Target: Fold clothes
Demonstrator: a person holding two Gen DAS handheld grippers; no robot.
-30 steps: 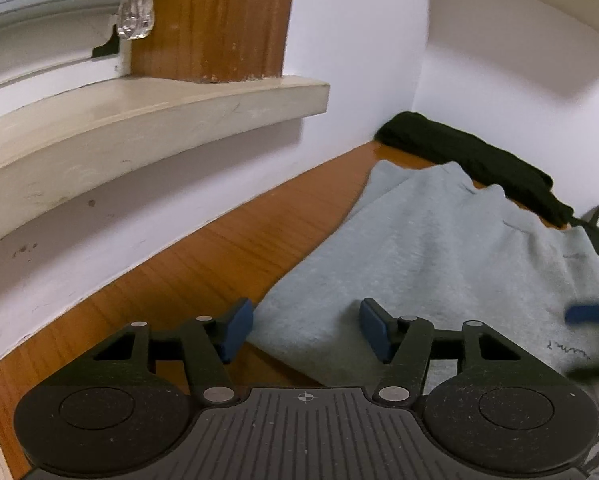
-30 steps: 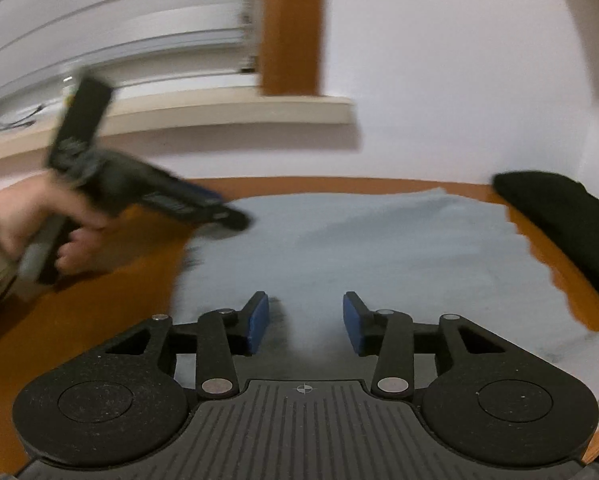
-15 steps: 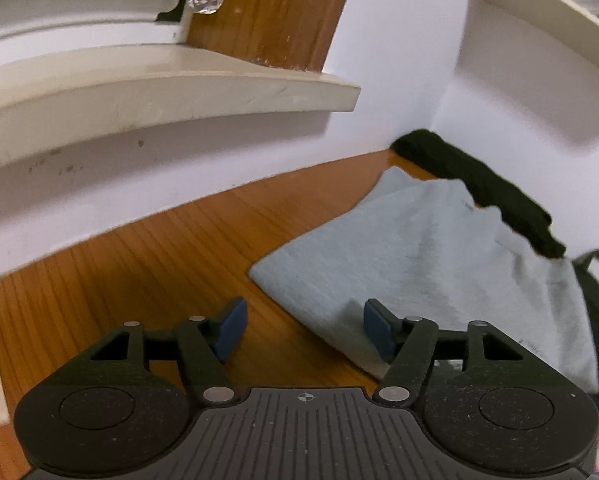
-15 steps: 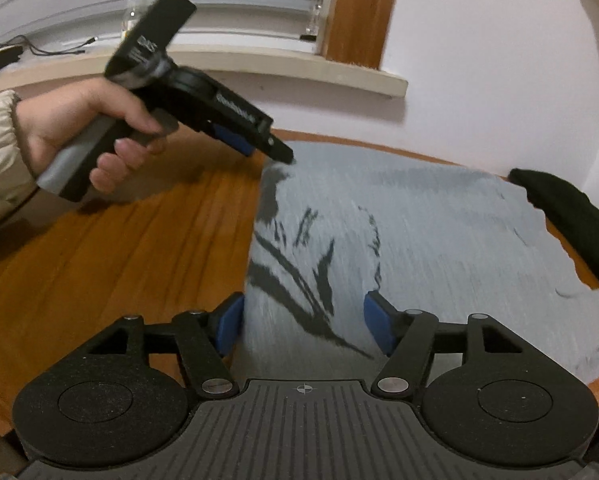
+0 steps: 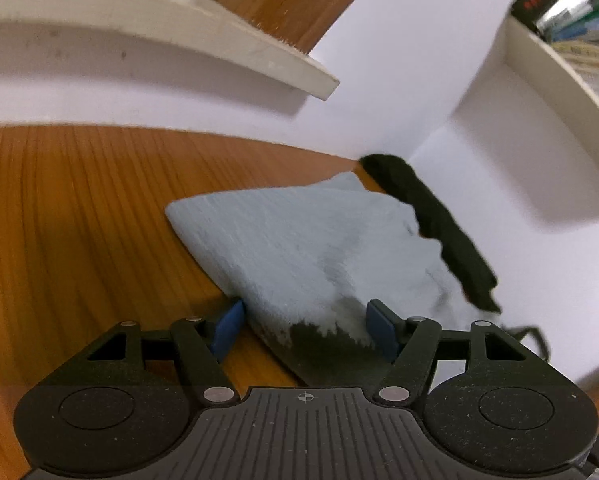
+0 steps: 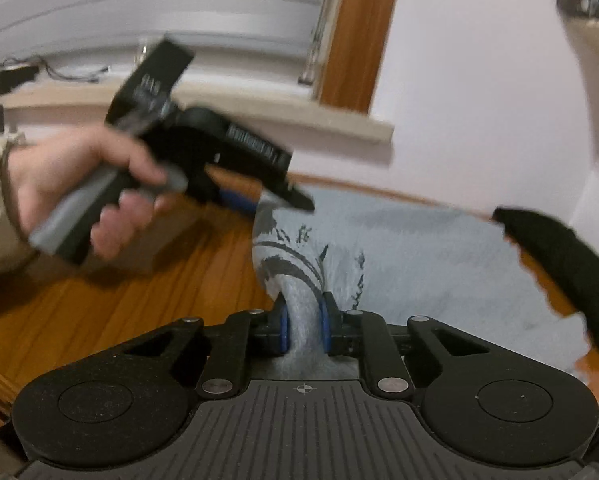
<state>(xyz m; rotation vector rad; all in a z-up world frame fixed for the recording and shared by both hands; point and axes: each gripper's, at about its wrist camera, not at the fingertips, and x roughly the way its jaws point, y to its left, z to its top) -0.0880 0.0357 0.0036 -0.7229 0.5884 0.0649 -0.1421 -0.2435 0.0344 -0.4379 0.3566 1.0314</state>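
While right fingers (image 6: 303, 328) pinch the grey top (image 6: 419, 264) on the desk (image 6: 147, 304), left fingers (image 5: 303, 326) straddle its edge, spread; uneven pull risks skewing it into the black cloth (image 6: 559, 264) beside.

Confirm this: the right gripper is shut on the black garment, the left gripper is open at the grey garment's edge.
Wrong on one point. In the right wrist view the right gripper is shut on the grey garment, not the black garment, which lies untouched by the wall. The left gripper is open at the grey garment's edge.
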